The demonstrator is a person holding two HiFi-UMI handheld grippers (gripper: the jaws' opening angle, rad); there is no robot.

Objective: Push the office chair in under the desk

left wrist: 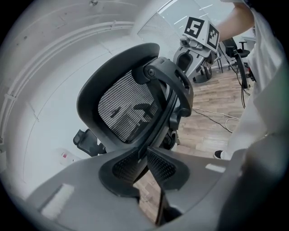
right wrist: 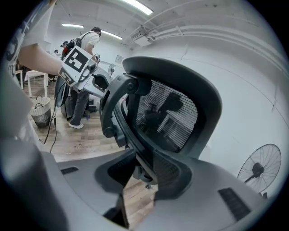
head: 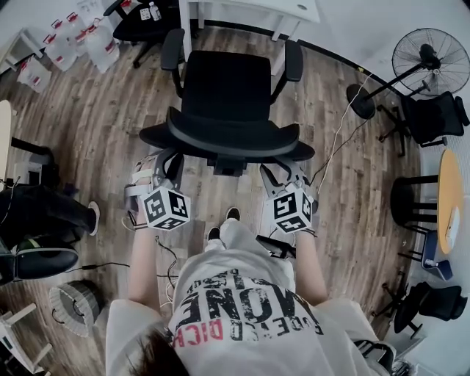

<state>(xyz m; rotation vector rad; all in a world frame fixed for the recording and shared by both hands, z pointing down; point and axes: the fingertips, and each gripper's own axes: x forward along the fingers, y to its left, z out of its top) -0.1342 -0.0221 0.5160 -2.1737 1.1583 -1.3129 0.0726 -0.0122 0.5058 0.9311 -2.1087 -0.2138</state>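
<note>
The office chair [head: 224,88] is all black: a padded seat, two curved armrests and a mesh backrest [left wrist: 128,110] in a thick plastic rim with a curved spine behind it. It stands on the wood floor [head: 95,125] facing the white table [head: 294,9] at the floor's far edge. Its seat front lies about between the table's two legs, most of the seat still clear of the top, and its backrest is turned to the person.

Both forearms reach forward side by side, the tools angled forward and down. The left tool [head: 167,163] meets the backrest's lower left edge and the right tool [head: 283,172] its lower right edge, each with its marker cube nearest the person. In the left gripper view the jaws stand narrow with the backrest's rim running down between the mesh-textured pads, which look closed against it. The right gripper view shows the same, with the frame caught between the pads and floorboards visible below.

The person's dark shoes [head: 222,224] stand just behind the chair's base. Around them the floor carries plenty: a standing fan [head: 432,62] near the far right corner with a pale cable [head: 338,139] trailing from it, white containers [head: 73,40] with red labels by the far left corner, a second black chair [head: 143,26] beside them, and a woven basket [head: 73,305] at the near left.
</note>
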